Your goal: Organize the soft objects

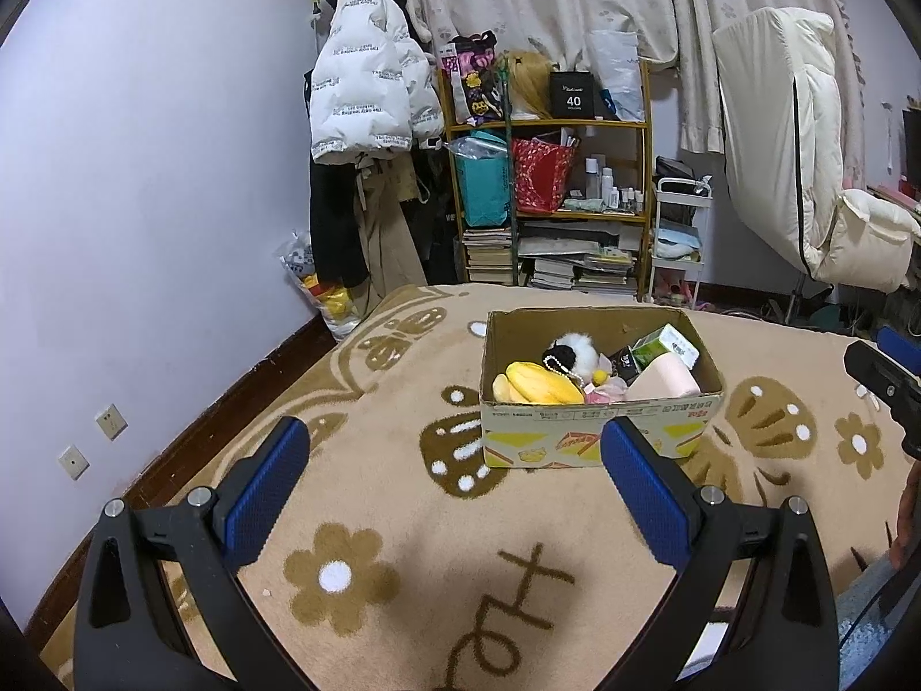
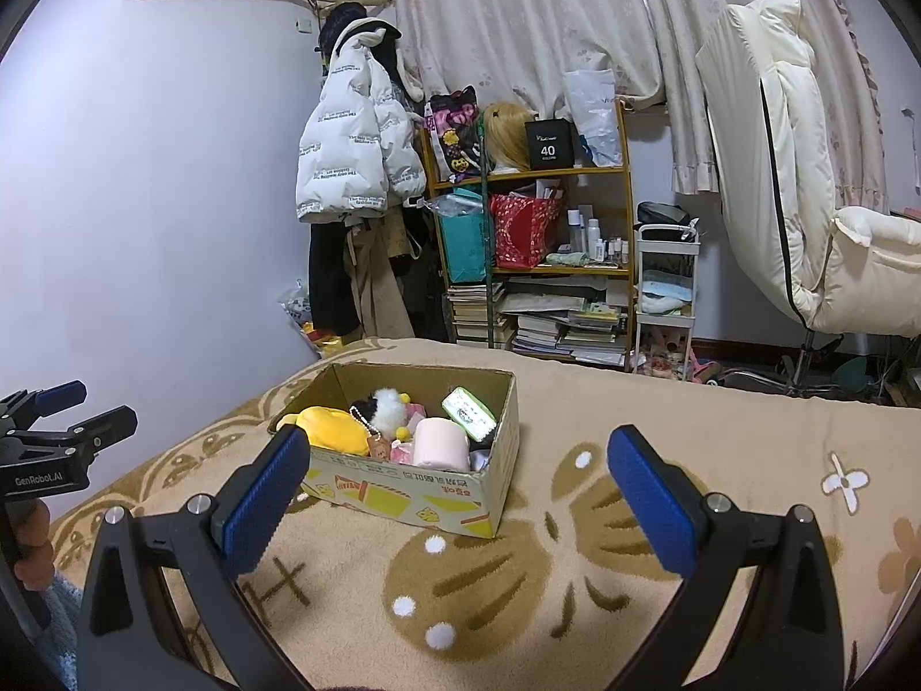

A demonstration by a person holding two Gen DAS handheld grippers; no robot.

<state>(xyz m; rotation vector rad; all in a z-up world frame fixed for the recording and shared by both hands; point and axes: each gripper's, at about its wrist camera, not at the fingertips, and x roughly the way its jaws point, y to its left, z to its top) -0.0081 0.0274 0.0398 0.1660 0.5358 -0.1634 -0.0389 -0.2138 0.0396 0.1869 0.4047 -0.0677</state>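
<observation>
The blanket filling the lower half of the frame is fuzzy, matt cloth. At centre, the box is matt brown cardboard with a printed paper face. Inside it, a yellow toy and a black-and-white toy look like soft plush, the latter fluffier. The left gripper and right gripper are matt black plastic with ribbed blue pads and shiny metal screws.
</observation>
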